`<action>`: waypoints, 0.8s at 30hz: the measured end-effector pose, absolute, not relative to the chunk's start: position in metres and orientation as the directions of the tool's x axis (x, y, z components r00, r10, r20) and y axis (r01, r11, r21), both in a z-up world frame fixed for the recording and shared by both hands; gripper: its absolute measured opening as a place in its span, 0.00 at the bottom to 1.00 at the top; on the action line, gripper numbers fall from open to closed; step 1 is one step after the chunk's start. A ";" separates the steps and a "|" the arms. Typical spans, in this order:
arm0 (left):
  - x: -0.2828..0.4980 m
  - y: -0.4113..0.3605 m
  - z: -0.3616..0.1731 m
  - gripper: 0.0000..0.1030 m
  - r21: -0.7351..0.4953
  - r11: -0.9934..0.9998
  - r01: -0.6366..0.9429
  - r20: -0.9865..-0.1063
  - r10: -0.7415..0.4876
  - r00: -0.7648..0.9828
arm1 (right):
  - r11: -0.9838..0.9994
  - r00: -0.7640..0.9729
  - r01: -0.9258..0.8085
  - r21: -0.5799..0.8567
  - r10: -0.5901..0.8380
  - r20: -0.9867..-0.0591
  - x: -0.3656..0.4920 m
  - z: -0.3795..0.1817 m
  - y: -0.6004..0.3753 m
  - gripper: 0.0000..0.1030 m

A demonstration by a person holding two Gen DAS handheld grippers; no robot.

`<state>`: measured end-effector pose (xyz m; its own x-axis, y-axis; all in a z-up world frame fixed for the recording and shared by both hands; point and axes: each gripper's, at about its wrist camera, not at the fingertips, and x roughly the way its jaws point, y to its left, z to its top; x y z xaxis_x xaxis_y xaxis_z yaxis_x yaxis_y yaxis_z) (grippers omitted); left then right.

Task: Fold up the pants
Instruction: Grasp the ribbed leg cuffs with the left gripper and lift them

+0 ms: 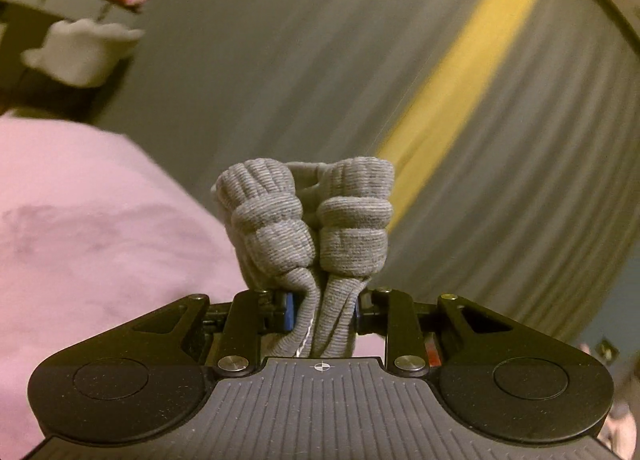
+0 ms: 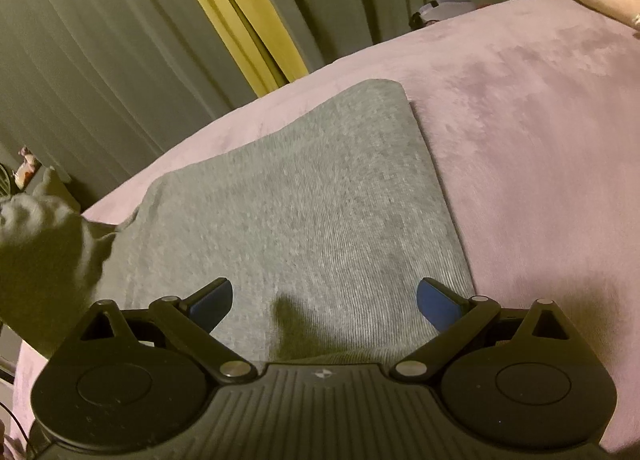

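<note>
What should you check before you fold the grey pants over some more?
1. Left gripper has hold of the bunched ribbed cuffs: ok, the fabric is pinched between the pads.
2. Both cuffs are caught together: ok, two bunches stick out side by side.
3. Right gripper is free: ok, jaws wide apart over the cloth, nothing between them.
4. Grey pants lie flat on the pink blanket: ok for the part in the right wrist view.
5. Landing spot is free of clutter: cannot tell, the left wrist view is blurred.
</note>
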<state>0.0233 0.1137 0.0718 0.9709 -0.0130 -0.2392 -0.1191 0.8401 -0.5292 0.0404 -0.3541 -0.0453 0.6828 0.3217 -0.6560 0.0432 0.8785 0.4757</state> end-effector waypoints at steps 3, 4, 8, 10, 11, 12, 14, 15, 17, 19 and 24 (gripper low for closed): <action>0.035 0.079 0.074 0.27 -0.499 0.863 -0.080 -0.273 -0.069 0.959 | 0.869 0.687 0.046 0.493 0.331 -0.646 0.037 -0.043 -0.357 0.96; 0.039 0.068 0.073 0.27 -0.491 0.868 -0.071 -0.293 -0.087 0.952 | 0.865 0.690 0.047 0.499 0.333 -0.643 0.036 -0.043 -0.357 0.96; 0.052 0.021 0.070 0.27 -0.427 0.904 -0.037 -0.367 -0.136 0.920 | 0.845 0.706 0.064 0.532 0.338 -0.622 0.031 -0.040 -0.365 0.96; 0.057 -0.001 0.066 0.27 -0.386 0.923 -0.009 -0.394 -0.156 0.906 | 0.828 0.716 0.076 0.556 0.343 -0.608 0.027 -0.040 -0.370 0.96; 0.058 -0.010 0.065 0.27 -0.369 0.929 0.002 -0.404 -0.162 0.900 | 0.816 0.720 0.082 0.572 0.349 -0.600 0.026 -0.040 -0.374 0.96; 0.061 -0.017 0.063 0.27 -0.353 0.936 0.012 -0.416 -0.168 0.894 | 0.806 0.724 0.086 0.586 0.353 -0.593 0.025 -0.040 -0.377 0.96; 0.066 -0.029 0.060 0.27 -0.317 0.948 0.020 -0.436 -0.165 0.884 | 0.785 0.730 0.098 0.611 0.361 -0.580 0.024 -0.041 -0.382 0.96; 0.068 -0.036 0.058 0.27 -0.292 0.956 0.024 -0.446 -0.159 0.881 | 0.776 0.731 0.102 0.623 0.366 -0.576 0.024 -0.041 -0.384 0.96; 0.073 -0.044 0.058 0.27 -0.260 0.965 0.031 -0.456 -0.151 0.877 | 0.763 0.732 0.107 0.638 0.374 -0.570 0.024 -0.041 -0.387 0.96; 0.070 -0.055 0.058 0.27 -0.228 0.973 0.042 -0.464 -0.146 0.874 | 0.760 0.733 0.106 0.642 0.376 -0.566 0.024 -0.041 -0.387 0.96; 0.054 -0.090 0.065 0.27 -0.158 0.985 0.068 -0.482 -0.137 0.865 | 0.753 0.734 0.098 0.651 0.388 -0.558 0.023 -0.041 -0.387 0.96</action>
